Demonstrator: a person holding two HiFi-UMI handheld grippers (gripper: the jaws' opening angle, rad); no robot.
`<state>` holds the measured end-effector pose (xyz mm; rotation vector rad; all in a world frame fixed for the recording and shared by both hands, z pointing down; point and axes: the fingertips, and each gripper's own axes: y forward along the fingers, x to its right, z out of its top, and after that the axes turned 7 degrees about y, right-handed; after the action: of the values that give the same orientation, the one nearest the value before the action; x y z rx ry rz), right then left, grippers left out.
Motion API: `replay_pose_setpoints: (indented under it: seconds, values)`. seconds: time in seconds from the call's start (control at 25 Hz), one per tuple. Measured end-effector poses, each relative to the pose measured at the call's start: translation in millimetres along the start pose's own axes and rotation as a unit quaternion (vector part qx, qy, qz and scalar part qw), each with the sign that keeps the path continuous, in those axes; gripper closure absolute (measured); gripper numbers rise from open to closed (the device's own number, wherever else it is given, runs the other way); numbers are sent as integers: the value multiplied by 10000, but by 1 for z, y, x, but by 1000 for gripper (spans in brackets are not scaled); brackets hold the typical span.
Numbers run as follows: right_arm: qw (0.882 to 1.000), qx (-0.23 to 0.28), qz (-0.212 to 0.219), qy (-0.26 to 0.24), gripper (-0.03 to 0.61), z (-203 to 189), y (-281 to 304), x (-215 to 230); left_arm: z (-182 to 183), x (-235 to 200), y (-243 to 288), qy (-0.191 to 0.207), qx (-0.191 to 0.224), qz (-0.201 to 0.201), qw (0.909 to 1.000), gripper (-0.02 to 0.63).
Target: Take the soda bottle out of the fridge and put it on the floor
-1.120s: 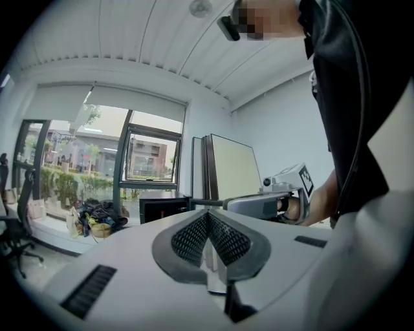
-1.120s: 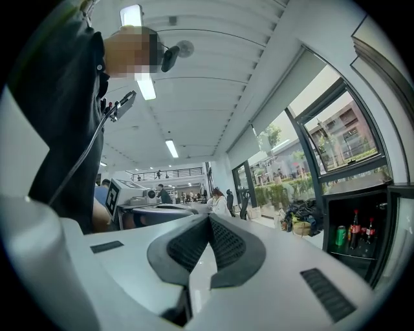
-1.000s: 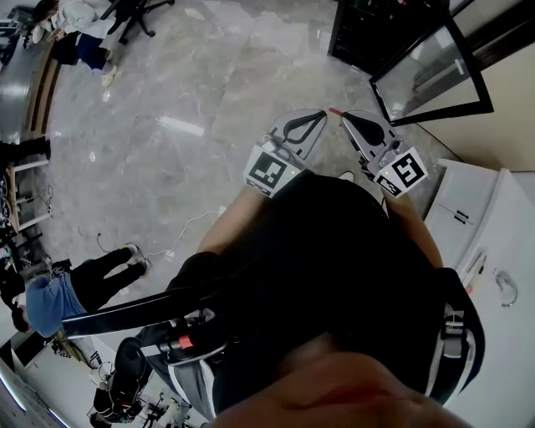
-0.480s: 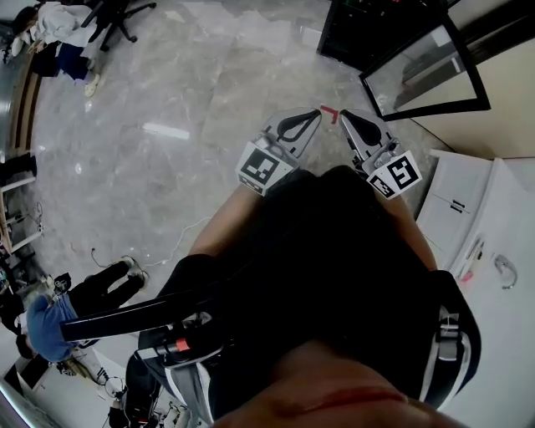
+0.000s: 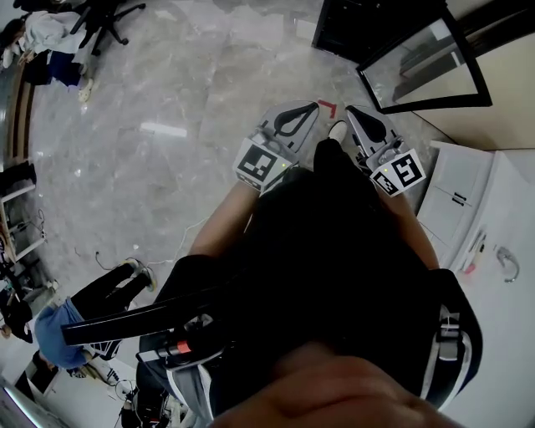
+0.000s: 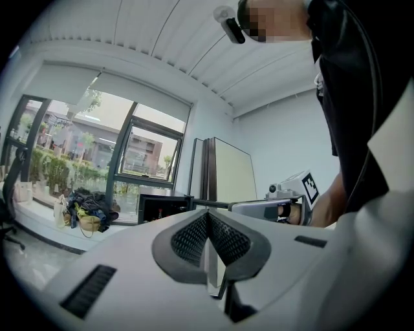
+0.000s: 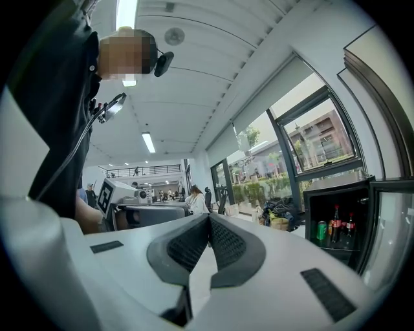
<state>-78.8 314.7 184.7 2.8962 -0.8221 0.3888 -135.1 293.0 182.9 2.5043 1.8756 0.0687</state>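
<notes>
Grey-veined marble floor [image 5: 167, 100], black fridge [image 5: 355, 32]

An open-plan office or lab hall: polished marble floor [image 5: 167, 167] fills the head view's upper left, with an office chair [image 5: 113, 17] at its top edge. The right gripper view shows tall windows [image 7: 310, 142], ceiling strip lights [image 7: 148, 142], a railed gallery [image 7: 139, 170] centre left and a drinks fridge [image 7: 339, 189] lower right.

Person wears a black top [image 5: 334, 251], forearms uncovered. Left claw [image 5: 313, 106] and right claw [image 5: 351, 110]: pale grey shells, black ribbed pads. Each carries a marker cube [image 5: 262, 164] with black-and-white squares.
</notes>
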Motion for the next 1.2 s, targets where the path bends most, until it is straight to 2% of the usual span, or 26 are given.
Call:
replay_pose_setpoints:
  seconds: [0.4, 0.8, 1.2]
  values:
    - [9995, 241, 185, -67, 568, 26, 17, 65, 13, -27, 56, 219, -119, 146, 9996, 618]
    - [9987, 423, 214, -159, 568, 57, 8, 162, 13, -49, 162, 322, -159, 71, 9993, 618]
    - [9987, 432, 264, 109, 568, 60, -4, 247, 1, -59, 250, 360, -424, 155, 9983, 618]
